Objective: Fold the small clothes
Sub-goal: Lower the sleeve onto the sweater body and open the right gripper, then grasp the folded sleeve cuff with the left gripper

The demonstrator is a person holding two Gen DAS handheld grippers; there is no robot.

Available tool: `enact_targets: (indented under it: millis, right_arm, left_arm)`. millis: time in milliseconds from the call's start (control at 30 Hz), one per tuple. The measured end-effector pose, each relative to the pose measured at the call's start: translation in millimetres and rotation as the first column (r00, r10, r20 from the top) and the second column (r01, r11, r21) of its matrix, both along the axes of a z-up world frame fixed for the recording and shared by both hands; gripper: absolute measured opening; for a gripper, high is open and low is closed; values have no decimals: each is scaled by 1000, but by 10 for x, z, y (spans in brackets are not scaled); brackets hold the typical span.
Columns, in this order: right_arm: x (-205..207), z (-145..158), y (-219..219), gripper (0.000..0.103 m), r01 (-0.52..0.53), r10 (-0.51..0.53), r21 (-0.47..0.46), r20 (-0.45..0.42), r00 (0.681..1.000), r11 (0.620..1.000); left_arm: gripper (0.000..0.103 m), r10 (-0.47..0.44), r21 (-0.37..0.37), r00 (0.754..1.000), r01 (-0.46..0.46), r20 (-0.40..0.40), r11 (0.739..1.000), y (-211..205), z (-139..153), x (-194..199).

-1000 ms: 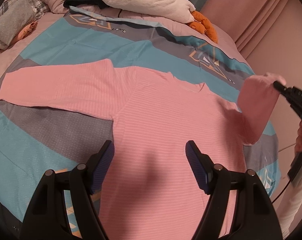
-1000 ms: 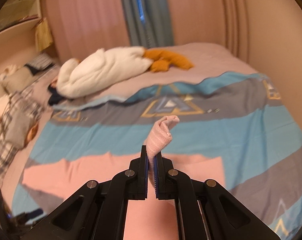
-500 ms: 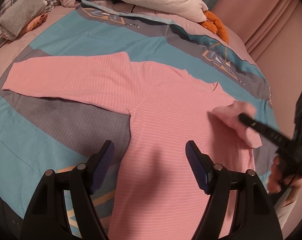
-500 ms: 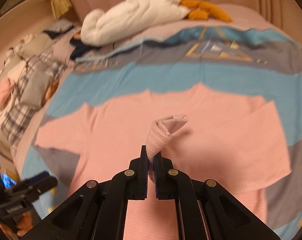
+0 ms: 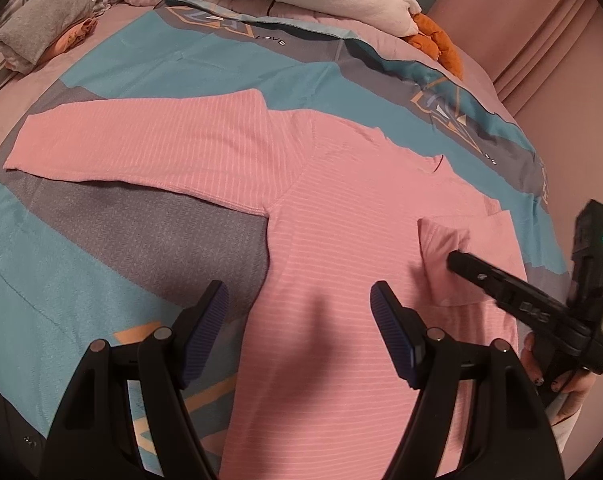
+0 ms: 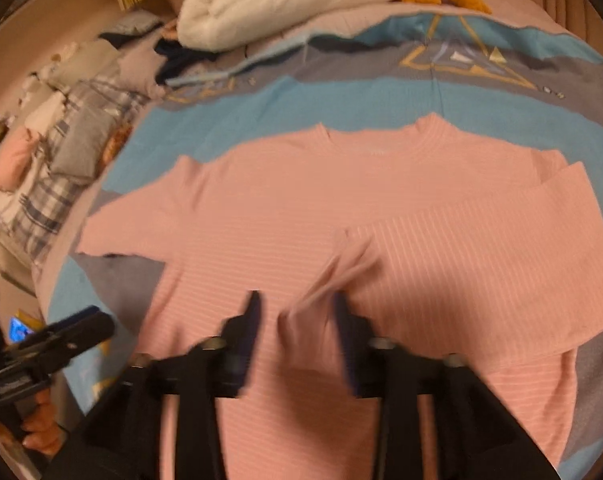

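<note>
**Sleeve folded in, jaws letting go**

The right gripper [image 6: 295,316] has just been opening its jaws, and the cuff of the folded sleeve [image 6: 453,256] lies between them. The picture is blurry there, so it only seems the pads no longer press it. The left gripper [image 5: 299,320] hangs over the near middle of the pink shirt [image 5: 341,240], jaws spread wide, holding nothing. The shirt lies flat on the blue and grey bed cover [image 5: 141,80], its left sleeve [image 5: 141,148] stretched out straight.
</note>
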State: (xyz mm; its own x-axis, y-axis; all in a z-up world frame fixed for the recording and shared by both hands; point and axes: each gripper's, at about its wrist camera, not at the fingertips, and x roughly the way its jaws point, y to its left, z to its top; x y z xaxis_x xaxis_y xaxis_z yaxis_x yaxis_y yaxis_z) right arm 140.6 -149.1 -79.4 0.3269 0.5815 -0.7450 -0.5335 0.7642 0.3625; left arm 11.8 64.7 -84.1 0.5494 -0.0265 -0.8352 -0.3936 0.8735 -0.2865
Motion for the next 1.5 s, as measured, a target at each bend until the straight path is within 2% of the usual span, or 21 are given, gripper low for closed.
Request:
enact_targets:
  millis: [100, 233, 400, 567, 667, 800, 967, 1067, 1100, 1133, 1300, 1500]
  right_arm:
    - [-47, 130, -100, 48, 18, -19, 28, 37, 999, 999]
    - [-65, 179, -295, 48, 106, -107, 12, 75, 991, 994]
    - [-74, 108, -613, 48, 233, -231, -15, 69, 970, 972]
    - [-85, -11, -942, 48, 345, -344, -43, 39, 938, 938]
    - [-109, -69, -1123, 48, 401, -401, -50, 24, 916, 915]
    - [-161, -112, -1289, 48, 453, -452, -62, 19, 892, 890]
    - [-181, -168, -1407, 48, 493, -492, -79, 23, 870, 867]
    - [-204, -207, -1471, 48, 502, -503, -69, 9, 865, 862]
    - [-209, -218, -1484, 48, 505, -506, -67, 4, 863, 861]
    - [-200, -232, -1493, 48, 509, -510, -69, 0, 860, 858]
    - [-191, -269, -1538, 48, 523, -525, -83, -2, 851, 848]
    - [-193, -268, -1591, 48, 532, -534, -76, -9, 845, 843]
  left_arm:
    - [74, -13, -6, 1000, 13, -2, 1000, -27, -2, 36]
    - [74, -60, -4, 998, 60, 6, 998, -125, 22, 131]
    - [73, -131, -54, 991, 132, 17, 990, -312, -42, 381]
    - [69, -230, -109, 973, 231, 21, 967, -614, -190, 679]
    - [62, -273, -120, 962, 274, 29, 954, -785, -283, 840]
    - [45, -290, -110, 957, 287, -13, 952, -893, -463, 1046]
    - [36, -297, -138, 954, 288, -51, 948, -883, -658, 1130]
    - [20, -299, -142, 953, 290, -45, 946, -872, -659, 1144]
    - [10, -303, -158, 952, 293, -42, 943, -870, -667, 1149]
    - [8, -310, -172, 950, 300, -36, 938, -882, -673, 1145]
    - [5, -299, -131, 954, 296, -3, 946, -937, -521, 1085]
    - [5, -316, -84, 946, 321, 66, 943, -897, -63, 1087]
